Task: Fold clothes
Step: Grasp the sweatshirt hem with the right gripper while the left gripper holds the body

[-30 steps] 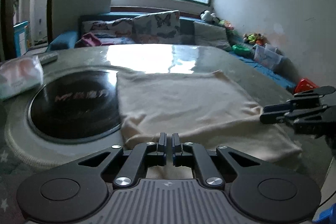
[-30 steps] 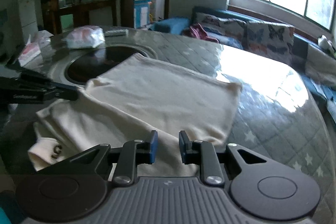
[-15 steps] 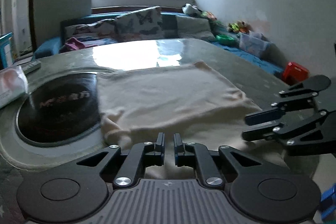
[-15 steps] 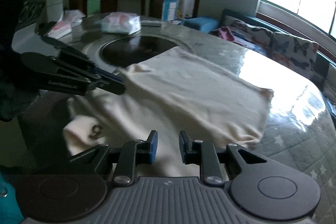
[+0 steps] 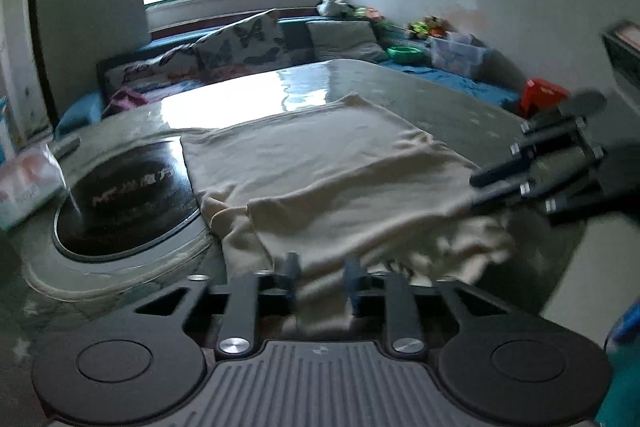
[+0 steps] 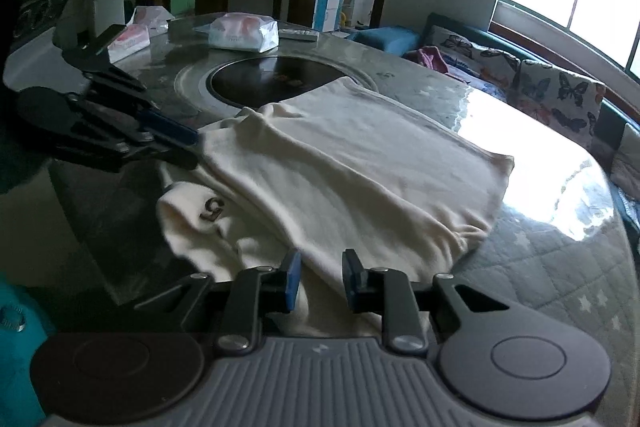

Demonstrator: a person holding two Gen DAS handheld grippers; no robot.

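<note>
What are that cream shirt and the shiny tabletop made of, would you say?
The shirt looks like soft knit cotton, matte: it creases and drapes limply over its own folds. The tabletop seems to be glass or polished stone, glossy: it mirrors the window as a bright glare. The pictures cannot settle which.

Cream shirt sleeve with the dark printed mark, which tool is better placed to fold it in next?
Left, probably. The left tool sits at the cream shirt's edge just above that sleeve; the right tool hangs over the body panel, farther across.
</note>
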